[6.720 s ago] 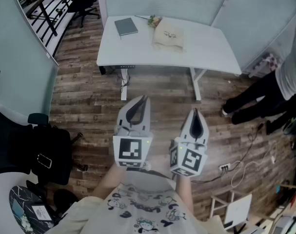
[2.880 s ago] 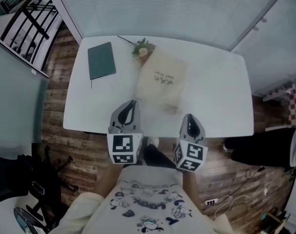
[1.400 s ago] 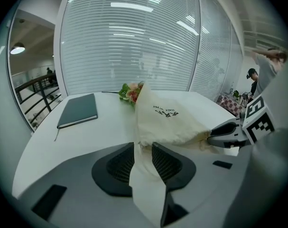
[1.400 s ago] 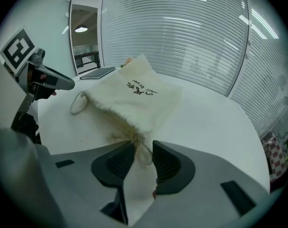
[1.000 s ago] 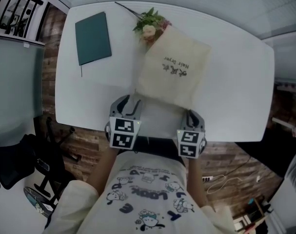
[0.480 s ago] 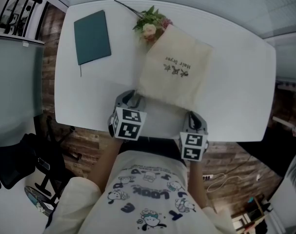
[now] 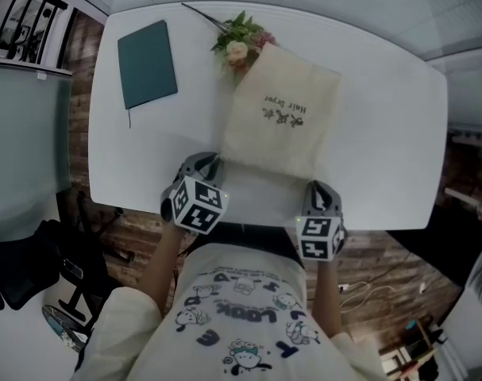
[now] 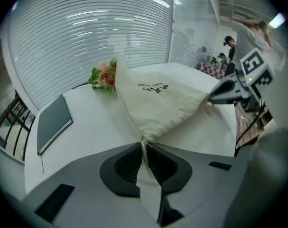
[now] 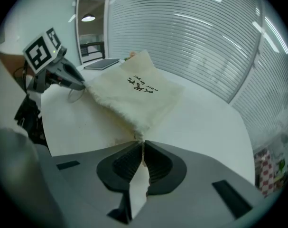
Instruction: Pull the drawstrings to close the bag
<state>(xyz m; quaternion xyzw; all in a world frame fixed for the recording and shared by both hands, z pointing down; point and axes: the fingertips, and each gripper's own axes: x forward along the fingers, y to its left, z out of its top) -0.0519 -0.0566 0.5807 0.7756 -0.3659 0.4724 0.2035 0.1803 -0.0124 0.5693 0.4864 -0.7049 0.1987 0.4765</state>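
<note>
A cream drawstring bag (image 7: 280, 117) lies flat on the white table (image 7: 383, 94), its gathered mouth toward me. My left gripper (image 7: 211, 163) is at the mouth's left corner. Its jaws have just been closing, and now pinch the drawstring (image 8: 144, 148) where it leaves the bag (image 8: 158, 101). My right gripper (image 7: 317, 189) is at the mouth's right corner, shut on the cord at the bag's (image 9: 134, 96) tip. In each gripper view the other gripper (image 8: 229, 91) (image 9: 63, 77) shows across the bag's mouth.
A small bunch of flowers (image 7: 239, 42) lies at the bag's far end. A dark green notebook (image 7: 148, 63) lies at the table's far left. The table's near edge runs just under both grippers. People stand behind glass at the right (image 8: 248, 32).
The left gripper has rolled, its marker cube now tilted, and its jaws have shut on the cord at the bag's left corner. The right gripper has stayed put.
</note>
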